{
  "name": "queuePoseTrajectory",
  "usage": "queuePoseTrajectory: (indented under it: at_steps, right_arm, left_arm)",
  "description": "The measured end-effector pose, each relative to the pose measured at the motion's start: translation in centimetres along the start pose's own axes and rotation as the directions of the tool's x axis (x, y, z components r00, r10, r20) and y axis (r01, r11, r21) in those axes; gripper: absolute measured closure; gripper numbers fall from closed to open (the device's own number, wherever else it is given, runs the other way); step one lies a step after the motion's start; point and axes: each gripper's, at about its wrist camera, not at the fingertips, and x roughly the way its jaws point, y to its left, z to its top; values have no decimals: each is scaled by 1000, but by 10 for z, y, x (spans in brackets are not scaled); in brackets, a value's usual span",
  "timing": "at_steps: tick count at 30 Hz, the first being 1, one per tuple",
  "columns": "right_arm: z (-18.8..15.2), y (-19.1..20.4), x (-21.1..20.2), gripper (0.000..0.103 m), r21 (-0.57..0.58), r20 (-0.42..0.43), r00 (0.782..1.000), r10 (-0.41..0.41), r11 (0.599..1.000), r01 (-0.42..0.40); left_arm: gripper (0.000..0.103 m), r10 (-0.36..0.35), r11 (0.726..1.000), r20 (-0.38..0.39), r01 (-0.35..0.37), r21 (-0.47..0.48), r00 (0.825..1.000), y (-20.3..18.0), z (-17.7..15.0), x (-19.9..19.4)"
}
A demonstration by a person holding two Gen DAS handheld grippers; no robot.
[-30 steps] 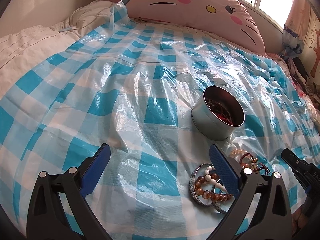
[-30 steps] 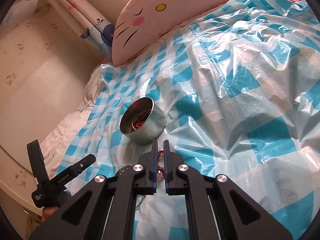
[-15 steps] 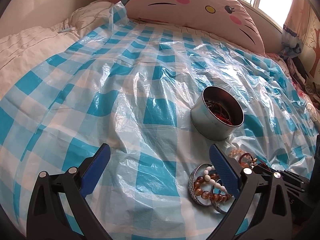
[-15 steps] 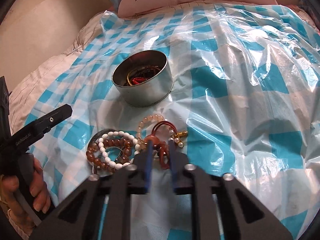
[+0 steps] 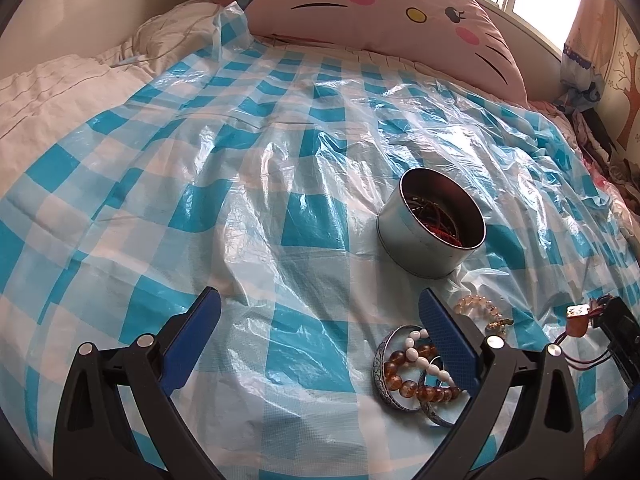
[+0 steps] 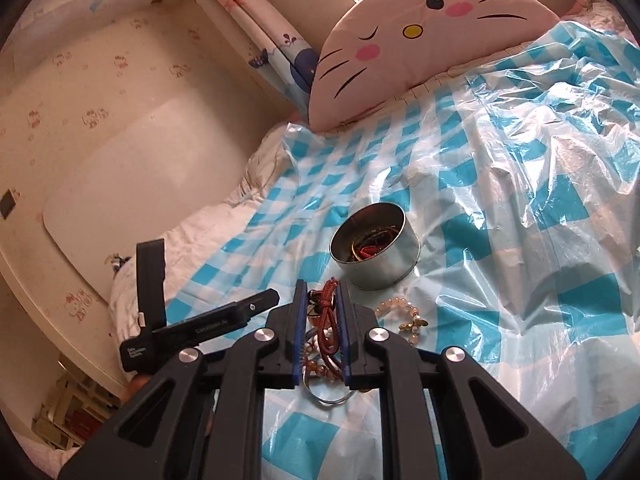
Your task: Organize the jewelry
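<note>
A round metal tin (image 5: 431,227) with jewelry inside stands on the blue checked plastic sheet; it also shows in the right wrist view (image 6: 375,252). My right gripper (image 6: 323,300) is shut on a red cord bracelet (image 6: 327,312), held above the sheet just short of the tin; it shows at the right edge of the left wrist view (image 5: 580,322). My left gripper (image 5: 316,312) is open and empty, low over the sheet. A pile of amber and white bead bracelets and bangles (image 5: 416,372) lies by its right finger. A pale bead bracelet (image 6: 400,312) lies near the tin.
A pink cat-face pillow (image 5: 384,8) lies at the head of the bed. White bedding (image 5: 60,84) borders the sheet on the left. The plastic sheet (image 6: 540,208) is crinkled and wide on the right. A wall and headboard (image 6: 100,140) stand left of the bed.
My right gripper dipped to the pile, closed on the red cord bracelet and lifted it toward the tin. My left gripper has stayed in place.
</note>
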Motion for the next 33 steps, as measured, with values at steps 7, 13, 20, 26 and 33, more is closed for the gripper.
queuePoseTrajectory:
  at_steps: [7,13,20,26,33]
  right_arm:
    - [1,-36,-18,88,177,84,996,36,983,-50]
    - [-1,-52,-22,88,254,97,995,-5,967,-20]
    - [-6,-67,-34,88,316,122,988,-98,947,55]
    - [-13,-90,-39,87,413,128,984,-124,909,61]
    - [-13,-92,-31,69,419,69,985,-155,901,113]
  left_arm:
    - [8,1,1000,0,-1,1,1000,-1,0,0]
    - [8,-1,1000,0,1,0,1000,-1,0,0]
    - [8,-25,1000,-4,24,-9,1000,0,0,3]
    - [8,-76,991,15,74,112,997,-31,-2,0]
    - [8,-113,931,-7,108,349,994,-95,-19,3]
